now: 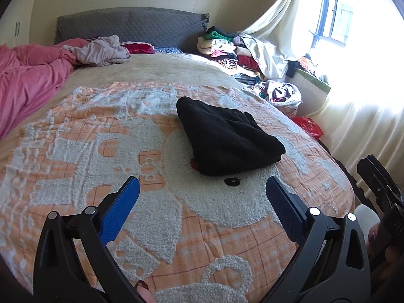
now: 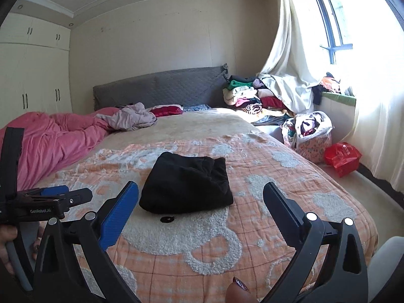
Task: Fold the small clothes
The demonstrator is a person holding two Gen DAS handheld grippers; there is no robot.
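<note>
A black garment (image 1: 227,136) lies folded in a compact bundle on the orange and white bedspread (image 1: 75,151); it also shows in the right wrist view (image 2: 186,186). My left gripper (image 1: 202,184) is open and empty, a short way in front of the garment and above the bed. My right gripper (image 2: 200,189) is open and empty, also in front of the garment. The left gripper shows from the side at the left edge of the right wrist view (image 2: 58,197). The right gripper's body shows at the right edge of the left wrist view (image 1: 381,181).
A pink duvet (image 2: 50,141) and a grey-lilac cloth (image 2: 131,117) lie at the bed's far left. A pile of clothes (image 2: 242,96) sits by the grey headboard (image 2: 156,88). A bag of clothes (image 2: 308,131) and a red bag (image 2: 341,157) stand on the floor at the right, under the curtain (image 2: 290,63).
</note>
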